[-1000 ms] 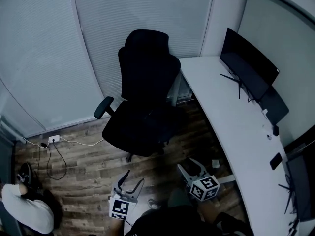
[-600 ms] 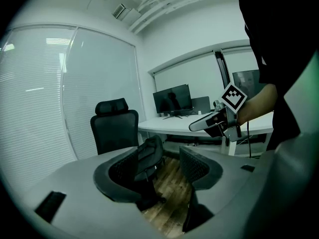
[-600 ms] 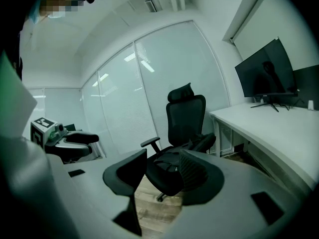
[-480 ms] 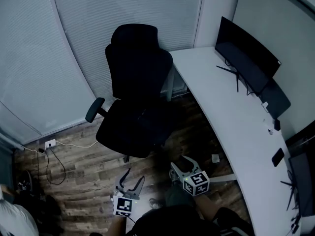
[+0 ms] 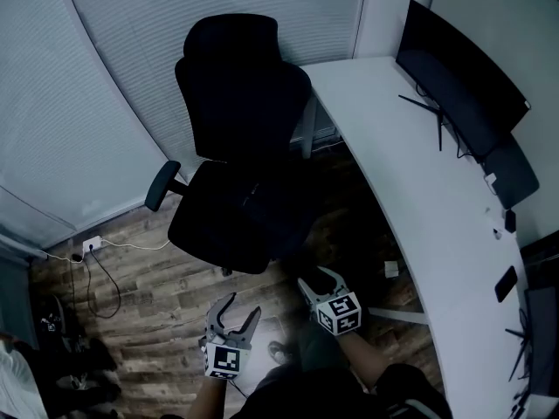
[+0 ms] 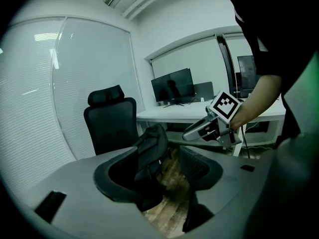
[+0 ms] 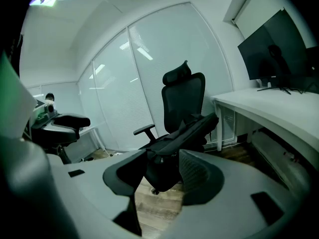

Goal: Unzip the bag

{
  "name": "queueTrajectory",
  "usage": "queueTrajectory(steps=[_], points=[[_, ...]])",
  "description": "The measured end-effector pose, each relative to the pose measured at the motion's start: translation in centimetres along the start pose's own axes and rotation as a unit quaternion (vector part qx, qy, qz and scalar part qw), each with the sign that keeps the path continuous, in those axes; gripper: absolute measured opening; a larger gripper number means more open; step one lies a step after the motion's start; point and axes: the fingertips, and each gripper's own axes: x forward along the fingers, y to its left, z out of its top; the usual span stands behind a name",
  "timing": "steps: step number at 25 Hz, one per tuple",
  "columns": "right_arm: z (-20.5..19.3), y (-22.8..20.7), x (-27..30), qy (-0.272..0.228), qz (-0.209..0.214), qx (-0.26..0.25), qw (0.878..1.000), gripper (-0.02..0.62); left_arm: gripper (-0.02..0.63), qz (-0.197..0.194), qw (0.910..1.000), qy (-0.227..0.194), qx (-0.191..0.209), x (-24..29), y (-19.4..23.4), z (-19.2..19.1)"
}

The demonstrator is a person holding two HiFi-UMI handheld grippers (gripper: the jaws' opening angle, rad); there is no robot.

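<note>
Left tool [image 5: 242, 306] and right tool [image 5: 315, 279] have sunk toward the chair [image 5: 236, 129], both wide open and empty, so the bag [image 6: 152, 151] on it is not yet reached.

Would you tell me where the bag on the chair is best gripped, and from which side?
Probably its raised top edge, coming from the chair's open front: the bag leans on the seat with that end free, and the backrest blocks the far side. The zipper pull is too dark to see.
</note>
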Motion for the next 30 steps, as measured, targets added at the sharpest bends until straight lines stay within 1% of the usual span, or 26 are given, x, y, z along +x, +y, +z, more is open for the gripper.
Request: queueTrajectory(steps=[3, 5, 9, 14, 17, 24, 28, 29, 30], points=[[-1.1, -1.1, 2.3, 0.011, 0.003, 0.007, 1.0, 0.184, 0.258, -0.003, 1.0, 0.009, 0.002, 1.5, 0.4, -0.4], [-2.0, -1.8, 3.8, 0.016, 0.008, 0.01, 1.0, 0.184, 0.258, -0.006, 0.9998, 0.018, -0.004, 2.4, 0.5, -0.8], [-4.0, -2.6, 6.7, 0.031, 0.028, 0.014, 0.999, 0.184, 0.258, -0.012, 0.9993, 0.034, -0.011, 3.8, 0.3, -1.7], [-6.0, -3.9, 9.7, 0.049, 0.049, 0.016, 0.997, 0.184, 0.258, -0.016, 0.9987, 0.048, -0.005, 5.2, -0.3, -2.7], [-6.6, -4.2, 11.1, 0.05, 0.064, 0.016, 0.997, 0.184, 0.258, -0.023, 0.9981, 0.056, -0.012, 5.9, -0.8, -3.2], [-7.1, -4.7, 13.1, 0.038, 0.083, 0.014, 0.996, 0.184, 0.258, -0.034, 0.9972, 0.065, -0.009, 7.6, -1.3, -3.9], [-7.1, -4.7, 13.3, 0.033, 0.106, -0.003, 0.994, 0.183, 0.258, -0.036, 0.9974, 0.062, 0.007, 8.4, -0.9, -3.5], [-7.1, -4.6, 13.2, 0.031, 0.116, -0.007, 0.993, 0.173, 0.258, -0.036, 0.9975, 0.06, 0.011, 8.6, -0.8, -3.4], [-7.0, -4.4, 13.1, 0.03, 0.126, -0.011, 0.992, 0.13, 0.258, -0.036, 0.9975, 0.06, 0.012, 8.8, -0.7, -3.4]])
